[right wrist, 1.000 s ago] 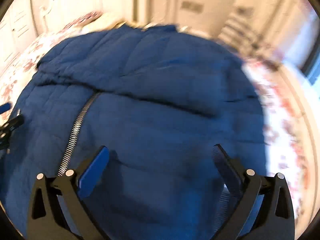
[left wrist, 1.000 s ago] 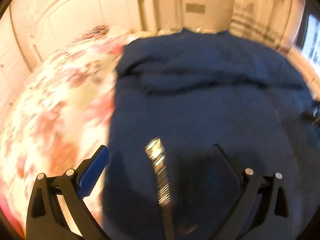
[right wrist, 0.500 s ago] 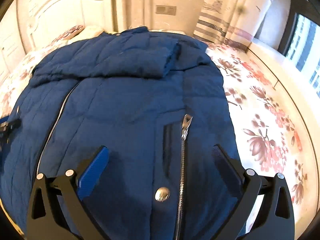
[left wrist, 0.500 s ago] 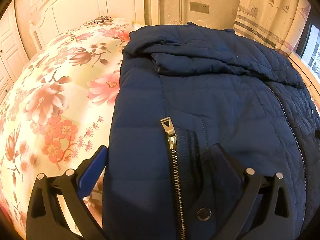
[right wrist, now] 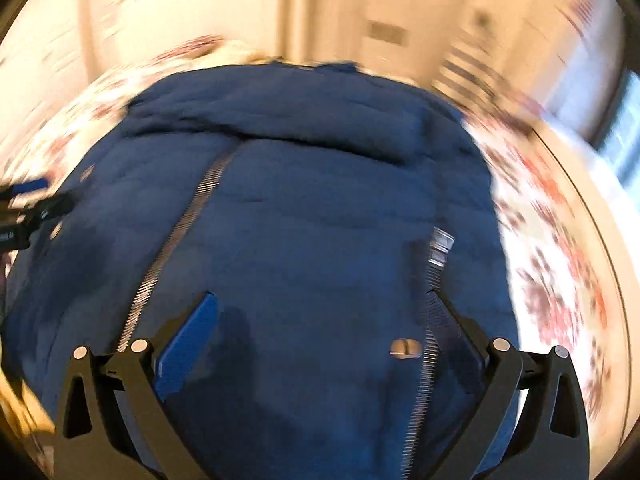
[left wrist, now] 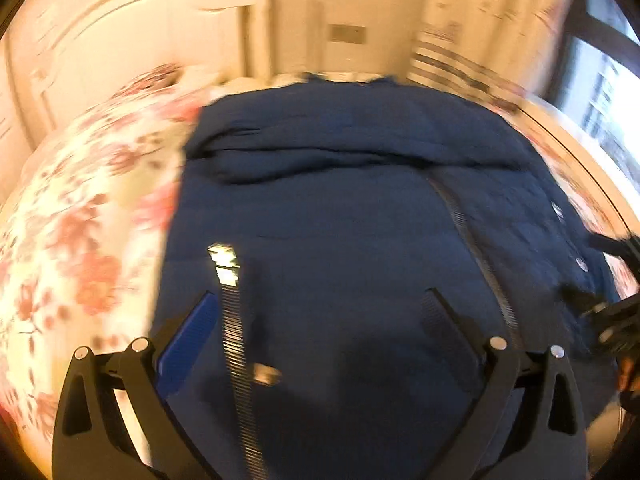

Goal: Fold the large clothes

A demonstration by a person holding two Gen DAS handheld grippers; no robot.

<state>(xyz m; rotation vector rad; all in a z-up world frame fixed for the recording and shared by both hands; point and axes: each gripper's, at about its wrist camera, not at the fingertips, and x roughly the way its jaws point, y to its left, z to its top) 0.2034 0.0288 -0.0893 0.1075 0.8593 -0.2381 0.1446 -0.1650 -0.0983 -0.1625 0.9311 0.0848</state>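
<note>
- Jaws of both the left gripper point(left wrist: 320, 312) and the right gripper point(right wrist: 324, 312) are spread wide, with nothing gripped between their black ribbed fingers.
- A navy quilted padded jacket point(left wrist: 340, 208) is laid flat on the bed, its sleeves folded across the chest.
- Metal-toothed zips point(right wrist: 180, 224) and round snap studs point(right wrist: 405, 347) are seen on its front.
- A pink-flowered bedsheet point(left wrist: 80, 240) is spread beneath, smooth and blurred.
</note>
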